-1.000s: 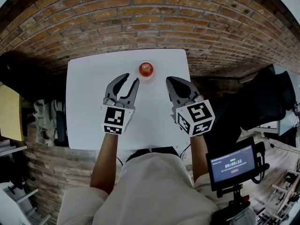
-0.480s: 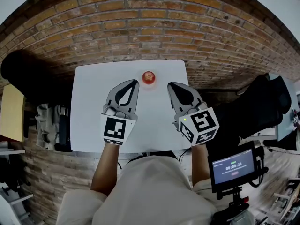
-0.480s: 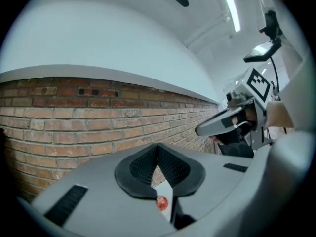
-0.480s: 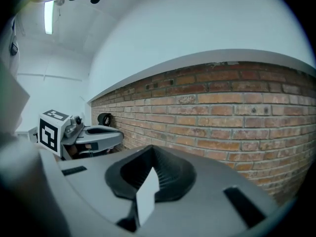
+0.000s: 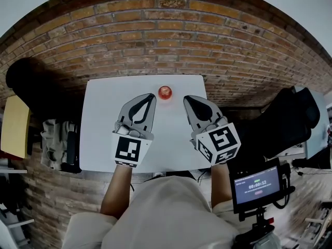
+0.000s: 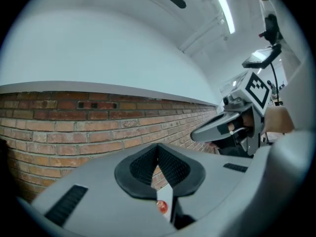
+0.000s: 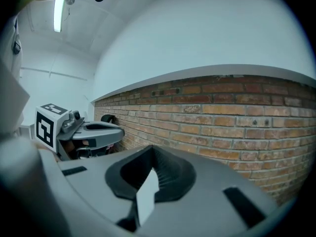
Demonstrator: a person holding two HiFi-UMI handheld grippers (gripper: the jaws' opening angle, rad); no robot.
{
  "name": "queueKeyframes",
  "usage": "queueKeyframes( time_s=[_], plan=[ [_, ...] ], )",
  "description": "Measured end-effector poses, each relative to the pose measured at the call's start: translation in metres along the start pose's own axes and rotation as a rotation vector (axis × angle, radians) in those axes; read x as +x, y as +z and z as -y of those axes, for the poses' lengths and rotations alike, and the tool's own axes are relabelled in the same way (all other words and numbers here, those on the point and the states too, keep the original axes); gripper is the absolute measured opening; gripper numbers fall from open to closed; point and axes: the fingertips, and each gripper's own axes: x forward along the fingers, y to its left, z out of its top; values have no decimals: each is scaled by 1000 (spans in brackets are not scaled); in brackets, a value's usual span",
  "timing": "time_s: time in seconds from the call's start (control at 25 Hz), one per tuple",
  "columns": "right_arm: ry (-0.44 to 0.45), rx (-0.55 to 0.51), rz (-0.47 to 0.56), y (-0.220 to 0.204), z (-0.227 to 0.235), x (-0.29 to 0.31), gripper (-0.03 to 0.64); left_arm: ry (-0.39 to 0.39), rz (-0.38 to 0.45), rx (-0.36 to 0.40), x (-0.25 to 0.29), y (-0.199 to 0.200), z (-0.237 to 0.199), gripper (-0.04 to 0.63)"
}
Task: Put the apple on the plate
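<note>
A small red apple [image 5: 165, 92] rests on a faint white plate [image 5: 165, 99] at the far middle of the white table [image 5: 98, 134], next to the brick wall. Both grippers hover above the table on the near side of the apple. My left gripper [image 5: 148, 96] is shut and empty, its tips just left of the apple. My right gripper [image 5: 187, 99] is shut and empty, just right of it. In the left gripper view the closed jaws of the left gripper [image 6: 158, 151] leave a slit below them where the apple [image 6: 162, 207] shows. The right gripper [image 7: 153, 154] faces the wall.
A brick wall [image 5: 171, 40] backs the table. A black bag [image 5: 288, 121] lies to the right, and a small monitor [image 5: 258, 183] stands at lower right. Left of the table are a dark bundle [image 5: 31, 84], a yellow board [image 5: 13, 126] and a cluttered rack [image 5: 59, 147].
The left jaws stood open a second ago and are closed now. Both grippers have risen and drawn slightly back from the apple, which stays on its plate.
</note>
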Motion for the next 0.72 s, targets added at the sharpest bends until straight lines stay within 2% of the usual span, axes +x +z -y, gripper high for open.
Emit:
queueKeyframes(
  time_s=[0.72],
  plan=[
    [-24,2,-10,-7,6,-4,2,-17,5,-1,3,-4,8,8]
  ],
)
